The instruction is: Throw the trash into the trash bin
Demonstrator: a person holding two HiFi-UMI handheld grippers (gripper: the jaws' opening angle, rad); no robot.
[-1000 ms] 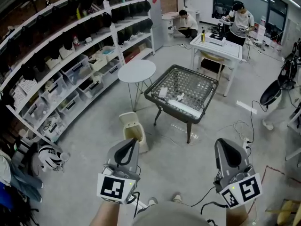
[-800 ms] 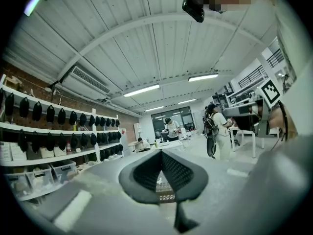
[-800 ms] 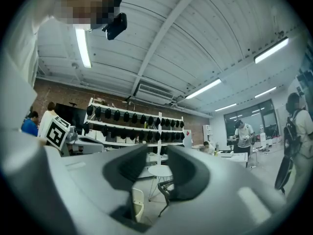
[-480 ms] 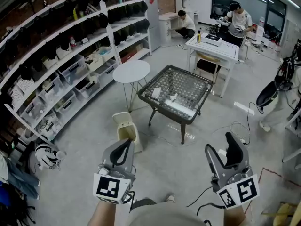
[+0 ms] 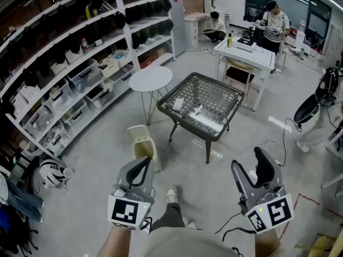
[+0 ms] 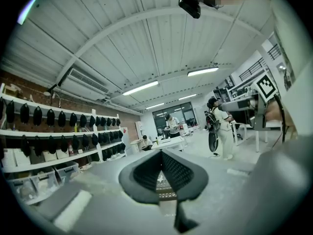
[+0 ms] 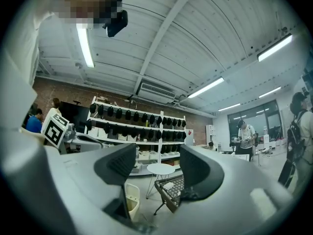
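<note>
The cream trash bin stands open on the floor, left of a dark mesh-top table. White scraps of trash lie on that table. My left gripper is shut with nothing in it, and its tips sit just short of the bin in the head view. In the left gripper view, the left gripper shows its tips meeting. My right gripper is open and empty, over bare floor right of the bin. The right gripper view frames the bin and table past the right gripper.
A round white table stands behind the bin. Long shelves of bins and dark caps line the left wall. At the back there is a white desk with people nearby. Cables trail on the floor at right. My own shoe shows below.
The right gripper's jaws went from shut to open. Both grippers crept forward toward the bin and table. A shoe has stepped into view between them.
</note>
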